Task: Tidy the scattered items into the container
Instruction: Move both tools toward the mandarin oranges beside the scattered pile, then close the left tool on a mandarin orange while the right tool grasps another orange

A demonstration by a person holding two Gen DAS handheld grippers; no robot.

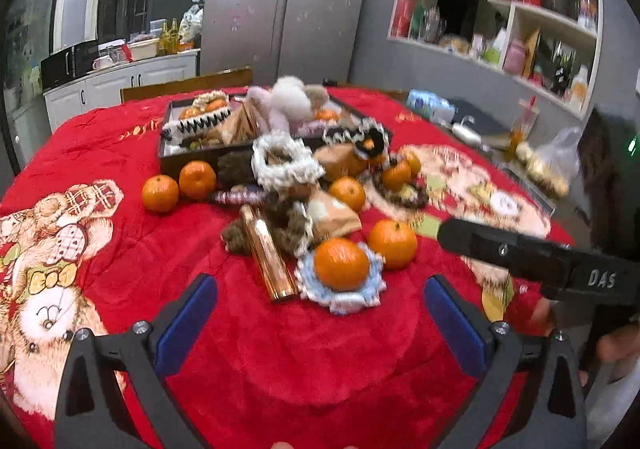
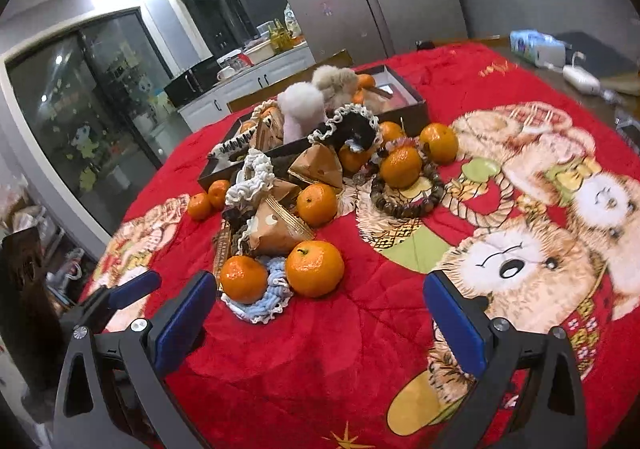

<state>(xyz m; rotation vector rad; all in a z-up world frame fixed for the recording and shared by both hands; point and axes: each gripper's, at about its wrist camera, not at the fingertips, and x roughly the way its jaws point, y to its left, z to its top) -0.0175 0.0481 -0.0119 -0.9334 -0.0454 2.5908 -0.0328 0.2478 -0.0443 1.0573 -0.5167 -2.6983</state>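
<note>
Left gripper and right gripper are held spread, empty, near the mandarin on the blue scrunchie; approach step judged; black box beyond, partly filled.

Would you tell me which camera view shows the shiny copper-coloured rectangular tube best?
The left wrist view: the shiny copper-coloured rectangular tube lies there in full length on the red plush blanket, beside the blue crocheted doily. In the right wrist view only a dim sliver of it shows, mostly behind a tangerine.
</note>
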